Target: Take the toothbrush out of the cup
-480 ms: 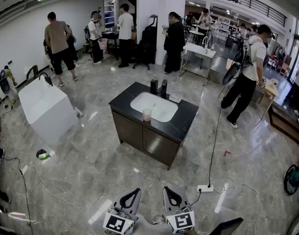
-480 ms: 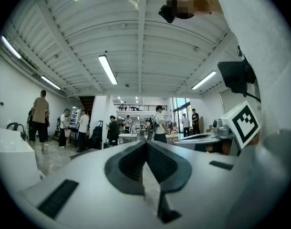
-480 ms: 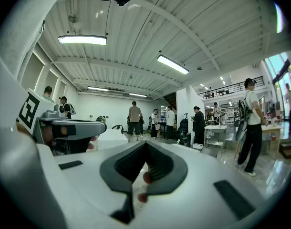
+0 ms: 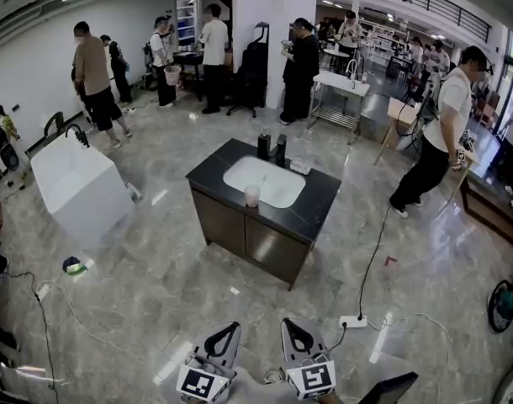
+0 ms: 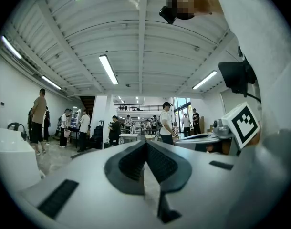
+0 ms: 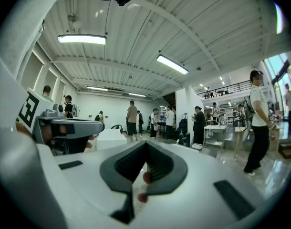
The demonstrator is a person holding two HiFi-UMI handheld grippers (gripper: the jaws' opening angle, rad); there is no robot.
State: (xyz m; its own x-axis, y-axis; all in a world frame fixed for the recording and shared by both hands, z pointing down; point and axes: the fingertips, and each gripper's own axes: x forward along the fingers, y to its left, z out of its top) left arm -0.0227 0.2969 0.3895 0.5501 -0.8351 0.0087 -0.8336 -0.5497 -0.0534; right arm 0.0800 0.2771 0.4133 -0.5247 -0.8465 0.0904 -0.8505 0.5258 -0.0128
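Observation:
A pale cup (image 4: pixel 251 195) stands on the black sink counter (image 4: pixel 311 213), at the near rim of the white basin, several steps ahead of me. It is too small here to make out a toothbrush in it. My left gripper (image 4: pixel 225 333) and right gripper (image 4: pixel 294 331) are side by side at the bottom of the head view, far short of the counter, and both point level. The left gripper (image 5: pixel 145 141) is shut with nothing in it. The right gripper (image 6: pixel 146 143) is also shut and holds nothing.
Two dark bottles (image 4: pixel 264 146) stand at the back of the counter. A white basin unit (image 4: pixel 76 183) is at the left. A power strip (image 4: pixel 351 321) with cables lies on the floor ahead right. Several people stand at the back, one person (image 4: pixel 441 133) at the right.
Both grippers stay where they were. The person at the right has straightened and stepped right; the person at the far left has shifted a little.

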